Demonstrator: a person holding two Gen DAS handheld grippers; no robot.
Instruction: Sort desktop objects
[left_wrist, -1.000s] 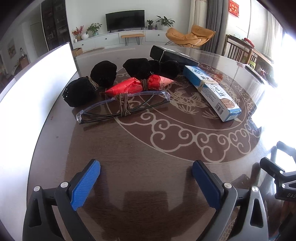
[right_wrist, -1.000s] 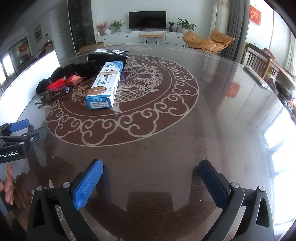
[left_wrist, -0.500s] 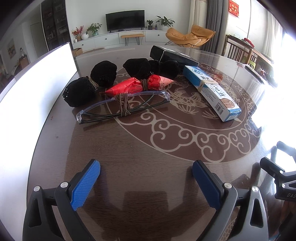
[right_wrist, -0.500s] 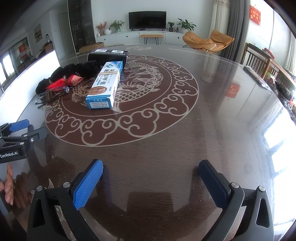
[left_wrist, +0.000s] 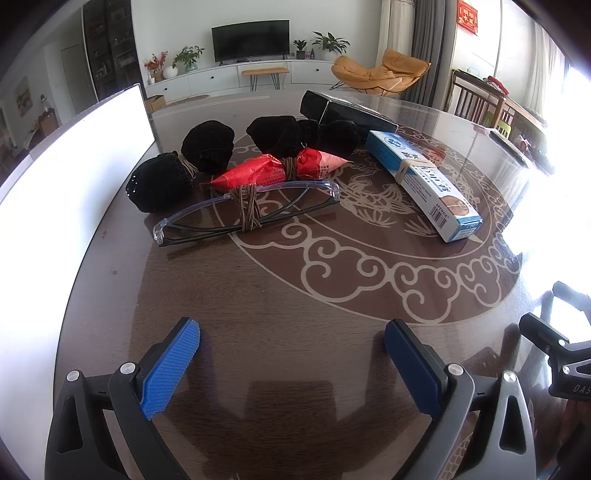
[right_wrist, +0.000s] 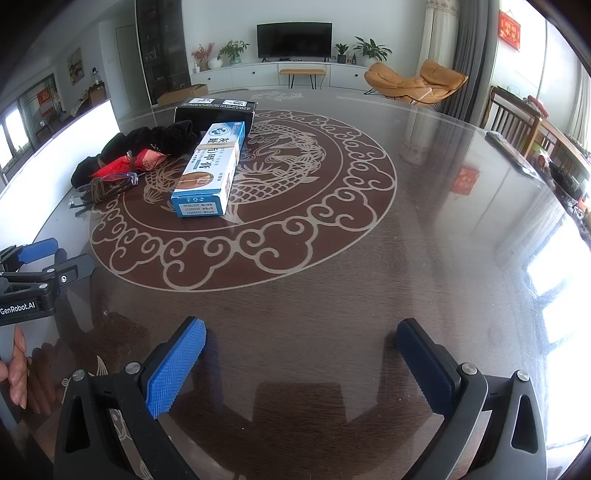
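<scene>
On the dark round table (left_wrist: 258, 295) lie clear safety glasses (left_wrist: 247, 208) bound with a rubber band, a red packet (left_wrist: 273, 170), a black cloth bundle (left_wrist: 181, 168), a second black bundle (left_wrist: 303, 134), a blue-white box (left_wrist: 424, 179) and a black box (left_wrist: 343, 110). My left gripper (left_wrist: 291, 338) is open and empty, well short of the glasses. My right gripper (right_wrist: 301, 341) is open and empty over bare table, with the blue-white box (right_wrist: 210, 170) and the pile (right_wrist: 129, 158) far to its left.
A white panel (left_wrist: 74, 155) runs along the table's left edge. The right gripper's body (left_wrist: 561, 350) shows at the left view's right edge; the left gripper's body (right_wrist: 33, 280) and a hand show at the right view's left edge. Chairs (right_wrist: 517, 122) stand beyond the table.
</scene>
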